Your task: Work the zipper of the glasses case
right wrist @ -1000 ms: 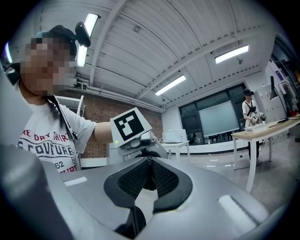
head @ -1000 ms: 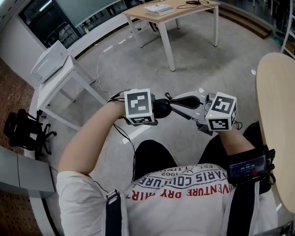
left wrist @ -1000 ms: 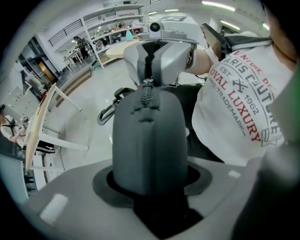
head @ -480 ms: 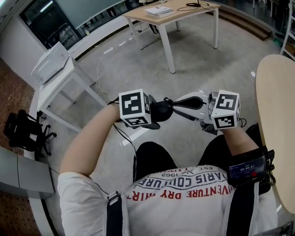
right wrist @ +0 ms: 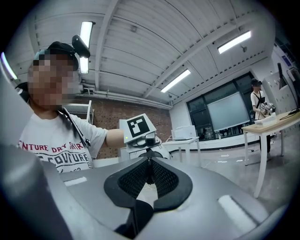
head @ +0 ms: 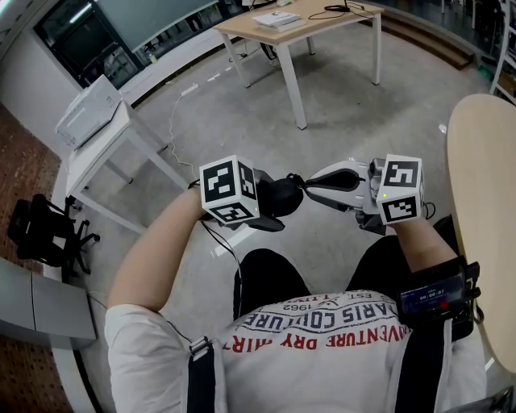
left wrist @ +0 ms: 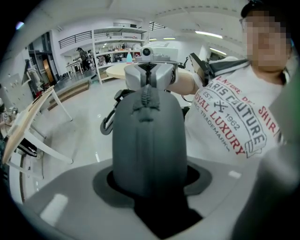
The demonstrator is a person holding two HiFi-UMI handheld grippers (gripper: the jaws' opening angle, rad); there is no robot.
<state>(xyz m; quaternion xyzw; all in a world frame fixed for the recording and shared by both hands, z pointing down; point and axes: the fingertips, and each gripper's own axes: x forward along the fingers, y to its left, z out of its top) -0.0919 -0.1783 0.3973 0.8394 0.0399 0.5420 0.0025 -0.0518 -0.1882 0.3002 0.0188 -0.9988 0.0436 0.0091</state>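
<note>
A dark grey glasses case (head: 282, 196) hangs in the air above my lap, with my left gripper (head: 272, 206) shut on its lower end. In the left gripper view the case (left wrist: 147, 140) stands upright between the jaws, its zipper running up the middle. My right gripper (head: 305, 188) reaches in from the right and is shut on the zipper pull (left wrist: 148, 89) at the case's far end. In the right gripper view the nearly closed fingertips (right wrist: 149, 164) pinch the thin dark pull, and the left gripper's marker cube (right wrist: 139, 126) shows right behind them.
A round wooden table (head: 484, 161) is close at the right. A white table with a box (head: 93, 109) and a black chair (head: 36, 226) stand at the left. A wooden desk (head: 298, 20) is farther back. A cable (head: 173, 121) lies on the grey floor.
The two grippers have drawn slightly apart: the left one with the case has shifted left and turned, the right one has shifted right and up with the pull.
</note>
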